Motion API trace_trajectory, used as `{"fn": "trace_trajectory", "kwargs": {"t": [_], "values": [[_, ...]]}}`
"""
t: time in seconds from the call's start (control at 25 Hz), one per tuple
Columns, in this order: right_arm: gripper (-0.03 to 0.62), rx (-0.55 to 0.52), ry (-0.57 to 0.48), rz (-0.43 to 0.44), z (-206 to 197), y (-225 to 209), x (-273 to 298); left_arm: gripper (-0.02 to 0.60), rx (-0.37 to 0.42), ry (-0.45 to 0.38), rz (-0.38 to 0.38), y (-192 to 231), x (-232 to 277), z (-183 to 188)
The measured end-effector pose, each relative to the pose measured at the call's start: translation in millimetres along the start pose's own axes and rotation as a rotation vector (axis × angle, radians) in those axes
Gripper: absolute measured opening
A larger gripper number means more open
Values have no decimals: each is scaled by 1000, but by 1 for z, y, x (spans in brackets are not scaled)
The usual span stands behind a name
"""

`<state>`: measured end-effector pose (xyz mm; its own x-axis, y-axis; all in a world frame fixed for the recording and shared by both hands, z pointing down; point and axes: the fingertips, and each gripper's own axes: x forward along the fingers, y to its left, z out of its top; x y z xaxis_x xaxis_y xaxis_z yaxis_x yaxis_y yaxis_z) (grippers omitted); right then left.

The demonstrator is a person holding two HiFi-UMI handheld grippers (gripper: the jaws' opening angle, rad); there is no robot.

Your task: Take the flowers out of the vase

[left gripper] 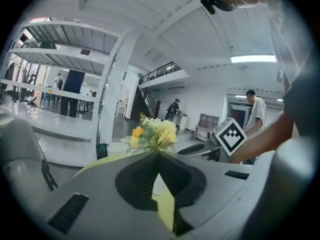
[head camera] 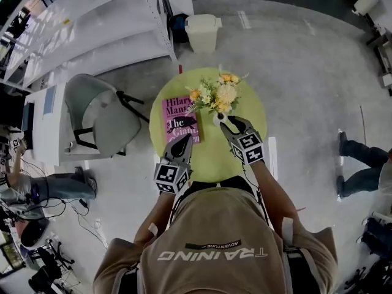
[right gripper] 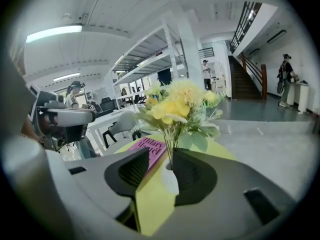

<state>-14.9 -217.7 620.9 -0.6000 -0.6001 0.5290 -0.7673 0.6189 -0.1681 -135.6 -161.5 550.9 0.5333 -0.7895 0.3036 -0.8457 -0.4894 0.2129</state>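
Note:
A bunch of yellow and white flowers [head camera: 217,94] stands in a small white vase [head camera: 216,119] on a round yellow-green table [head camera: 211,158]. My right gripper [head camera: 222,122] is at the vase from the near right, open. In the right gripper view the vase [right gripper: 170,180] and the flower stems [right gripper: 170,151] show in the gap between the jaws [right gripper: 161,156], close to the right-hand jaw. My left gripper [head camera: 185,138] hovers over the table near the book's front edge, its tips together. Through its narrow gap [left gripper: 159,156] a sliver of the vase [left gripper: 159,185] shows, with the flowers [left gripper: 152,136] above.
A pink book [head camera: 180,120] lies on the table left of the vase. A grey chair [head camera: 101,115] stands left of the table, a white bin [head camera: 203,30] behind it, and metal shelving [head camera: 92,23] at the back left. People stand at the right [head camera: 361,164] and left [head camera: 37,188].

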Motion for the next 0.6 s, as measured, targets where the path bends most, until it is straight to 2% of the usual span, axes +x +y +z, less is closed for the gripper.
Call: {"fn": "trace_trajectory", "kwargs": {"t": [0.36,0.6], "values": [[150,20,77,29,-15,-28,58,2,-25,48,54,17,9,-13],[150,17,84,52,-14,-28,82,2,-31,69,70,29,12,-18]]}}
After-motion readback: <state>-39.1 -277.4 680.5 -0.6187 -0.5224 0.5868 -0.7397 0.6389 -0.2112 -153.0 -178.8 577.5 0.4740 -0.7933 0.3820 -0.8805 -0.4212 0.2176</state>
